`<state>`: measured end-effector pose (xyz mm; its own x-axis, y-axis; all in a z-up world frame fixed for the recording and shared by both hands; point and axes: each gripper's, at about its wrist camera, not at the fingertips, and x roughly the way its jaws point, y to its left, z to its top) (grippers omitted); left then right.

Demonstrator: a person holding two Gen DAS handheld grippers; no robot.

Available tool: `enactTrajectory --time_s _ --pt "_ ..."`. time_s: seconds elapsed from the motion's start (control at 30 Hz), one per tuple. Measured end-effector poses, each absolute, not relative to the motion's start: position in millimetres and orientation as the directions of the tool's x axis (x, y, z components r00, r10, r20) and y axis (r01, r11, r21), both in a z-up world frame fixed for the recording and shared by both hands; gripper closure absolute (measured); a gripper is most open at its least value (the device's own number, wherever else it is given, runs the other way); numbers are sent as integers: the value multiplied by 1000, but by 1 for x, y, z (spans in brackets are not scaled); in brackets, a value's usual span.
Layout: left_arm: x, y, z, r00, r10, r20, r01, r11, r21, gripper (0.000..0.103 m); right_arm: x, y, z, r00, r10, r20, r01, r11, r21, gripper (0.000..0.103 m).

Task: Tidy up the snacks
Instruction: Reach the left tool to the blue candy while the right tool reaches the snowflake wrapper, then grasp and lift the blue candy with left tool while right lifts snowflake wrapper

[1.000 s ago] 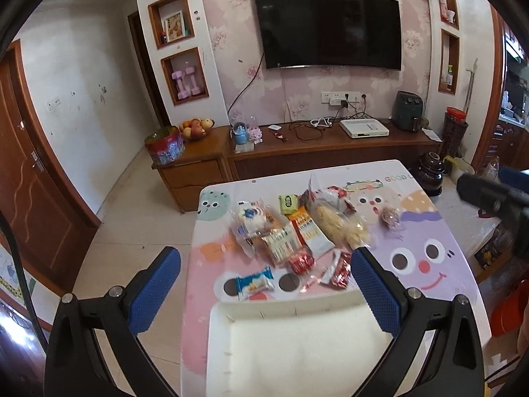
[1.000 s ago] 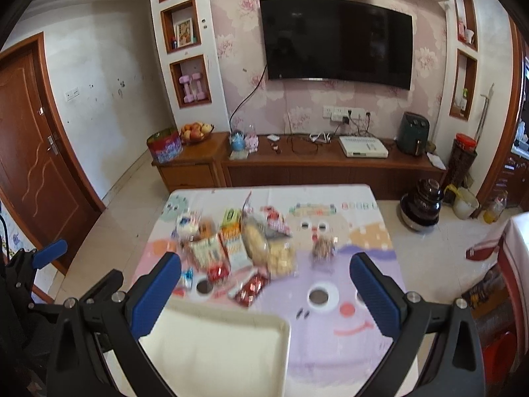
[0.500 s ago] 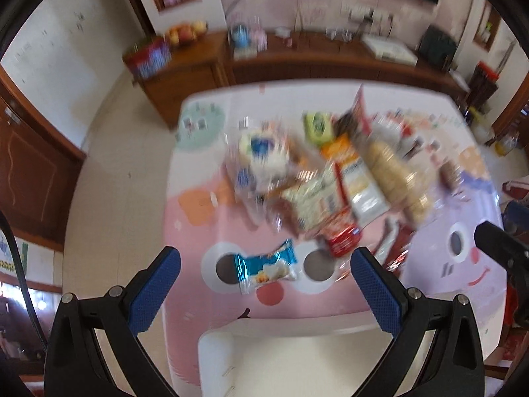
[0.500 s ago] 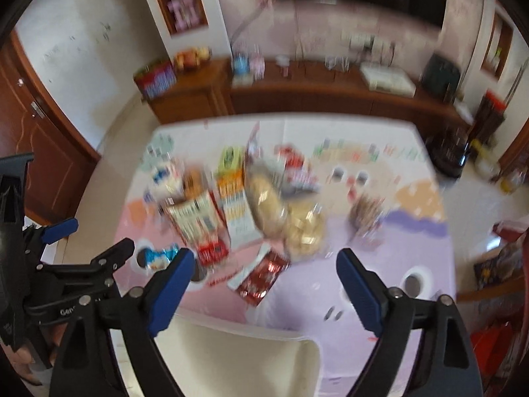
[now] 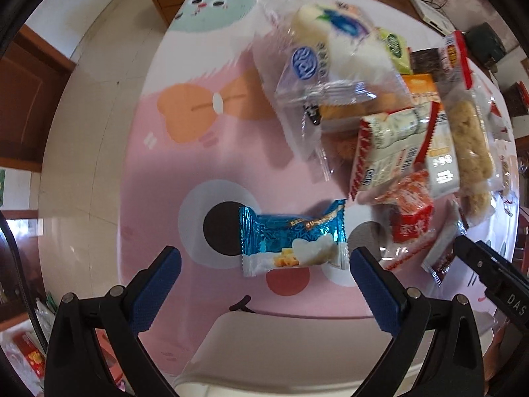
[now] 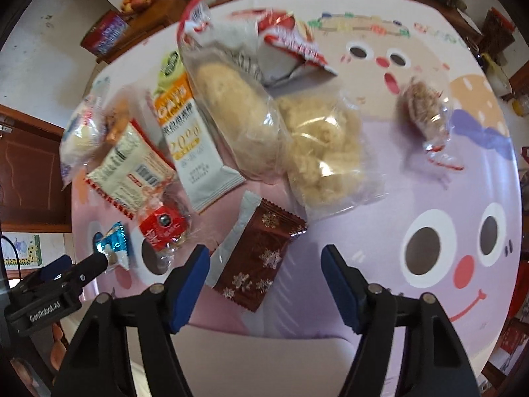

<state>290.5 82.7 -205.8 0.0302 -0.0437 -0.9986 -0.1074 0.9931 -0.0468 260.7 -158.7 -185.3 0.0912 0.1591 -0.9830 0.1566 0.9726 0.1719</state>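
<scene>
Several wrapped snacks lie in a heap on a cartoon-print table [image 5: 185, 152]. My left gripper [image 5: 263, 261] is open, its fingers either side of a blue foil snack [image 5: 292, 238], just above it. My right gripper [image 6: 264, 261] is open, close over a dark red snowflake packet [image 6: 261, 251]. The blue snack also shows in the right wrist view [image 6: 112, 241], by the left gripper's tip. A white tray [image 5: 297, 354] sits at the table's near edge, under both grippers.
The heap holds a white-and-blue bun pack [image 5: 330, 49], a red-edged cracker pack [image 5: 386, 152], a small red pack [image 6: 162, 228], an oat bar [image 6: 188, 139], pale bread packs [image 6: 317, 152] and a lone brown snack [image 6: 426, 115]. A wooden cabinet [image 6: 139, 20] stands beyond.
Both grippers have tilted down and moved in close to the table. The left now straddles the blue snack; the right has closed in on the dark red packet and narrowed slightly.
</scene>
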Motion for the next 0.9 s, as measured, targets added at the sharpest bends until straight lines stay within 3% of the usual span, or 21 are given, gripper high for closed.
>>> enactTrajectory --time_s 0.17,0.33,0.43,0.47,0.53,0.57,0.77,0.9 --pt "299 92 -225 2 -51 -999 -140 989 -51 3 267 -141 -202 42 122 -992 144 981 126 50" --pt "306 95 -231 -31 -59 -998 -147 988 -54 9 266 -125 -207 37 58 -998 117 991 62 55" --pt "309 91 -227 -37 -42 -998 -130 991 -37 27 264 -116 -207 48 24 -999 105 994 29 63" --pt "311 92 -227 -43 -30 -999 -124 992 -24 37 264 -115 -206 51 26 -998 103 994 31 64" --pt "314 92 -224 -45 -32 -998 -126 992 -26 42 260 -114 -206 56 34 -998 99 994 39 65" --pt "314 92 -220 -41 -35 -999 -124 992 -30 51 260 -116 -207 57 38 -998 100 994 43 65" --pt "317 101 -200 31 -58 -998 -112 992 -61 63 252 -137 -203 68 73 -995 106 991 80 67" --pt "308 106 -180 113 -73 -991 -123 989 -87 64 241 -149 -189 118 99 -988 113 987 112 68"
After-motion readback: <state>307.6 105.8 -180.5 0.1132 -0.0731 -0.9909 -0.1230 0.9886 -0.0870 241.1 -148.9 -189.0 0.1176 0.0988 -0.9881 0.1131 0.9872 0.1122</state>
